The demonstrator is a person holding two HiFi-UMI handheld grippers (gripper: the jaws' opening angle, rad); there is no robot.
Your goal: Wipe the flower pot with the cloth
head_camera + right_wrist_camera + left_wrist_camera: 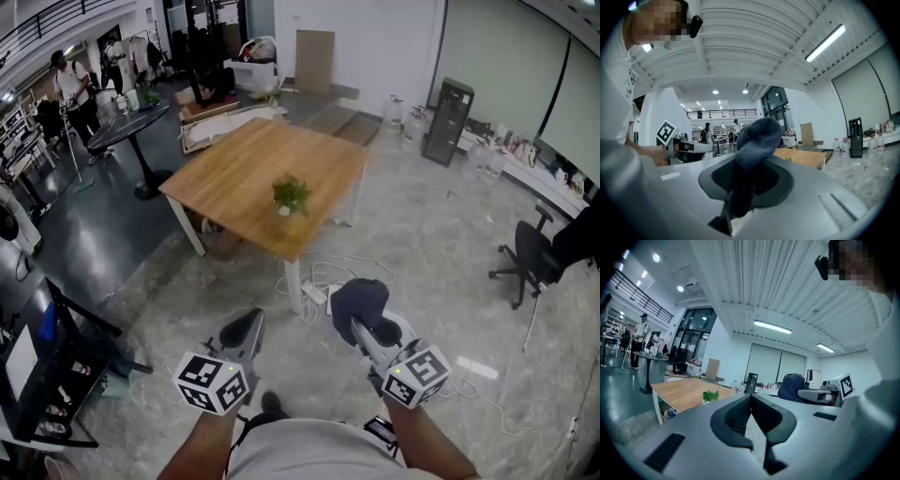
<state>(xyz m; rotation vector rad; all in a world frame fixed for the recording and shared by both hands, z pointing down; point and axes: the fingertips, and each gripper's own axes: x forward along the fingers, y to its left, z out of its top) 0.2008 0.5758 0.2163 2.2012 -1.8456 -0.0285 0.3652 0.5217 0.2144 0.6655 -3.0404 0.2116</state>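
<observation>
A small green plant in a white flower pot (285, 209) stands on the wooden table (244, 169), a few steps ahead of me. The left gripper view shows the plant (710, 396) small on the table (679, 392). My right gripper (361, 323) is shut on a dark blue cloth (359, 295), which bunches up over the jaws (757, 138). My left gripper (246, 328) is held beside it, shut, with nothing in it (751, 397). Both grippers hang over the floor, well short of the table.
White cables and a power strip (314, 291) lie on the floor by the table's near leg. A cardboard box (220, 239) sits under the table. A black office chair (530, 258) is at right, a black rack (56, 356) at left, a round black table (131, 127) and people far left.
</observation>
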